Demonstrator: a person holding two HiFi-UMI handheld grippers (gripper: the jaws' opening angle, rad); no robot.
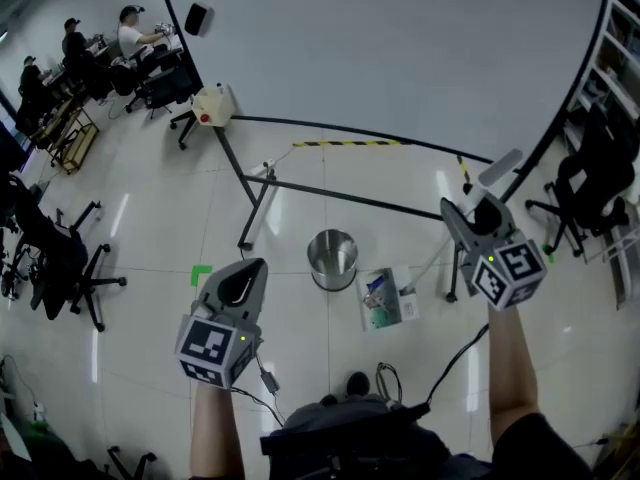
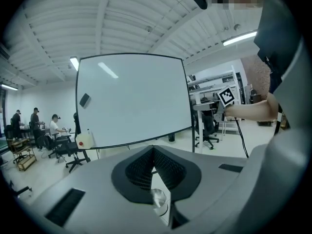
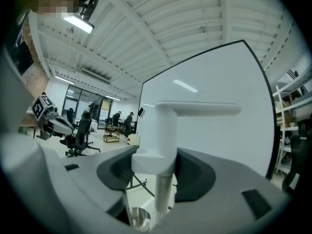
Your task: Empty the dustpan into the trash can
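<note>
Head view: two forearms reach forward over a pale tiled floor [image 1: 150, 218]. A shiny metal trash can [image 1: 332, 256] stands upright between them, in front of a large whiteboard [image 1: 400, 48]. The dustpan [image 1: 385, 300] lies low, just to the right of the can and apart from it, with small bits inside. Its white handle [image 1: 498, 168] rises up to the right gripper [image 1: 478, 213]. The left gripper [image 1: 252, 268] is near the can's left side.

Left gripper view: the left gripper [image 2: 153, 147] has its jaws pressed together, holding nothing. The trash can [image 2: 158, 199] shows below them.

Right gripper view: the right gripper [image 3: 161, 165] has its jaws pinching the dustpan's white handle [image 3: 168, 130], which stands upright. The can's rim [image 3: 138, 218] shows below.
</note>
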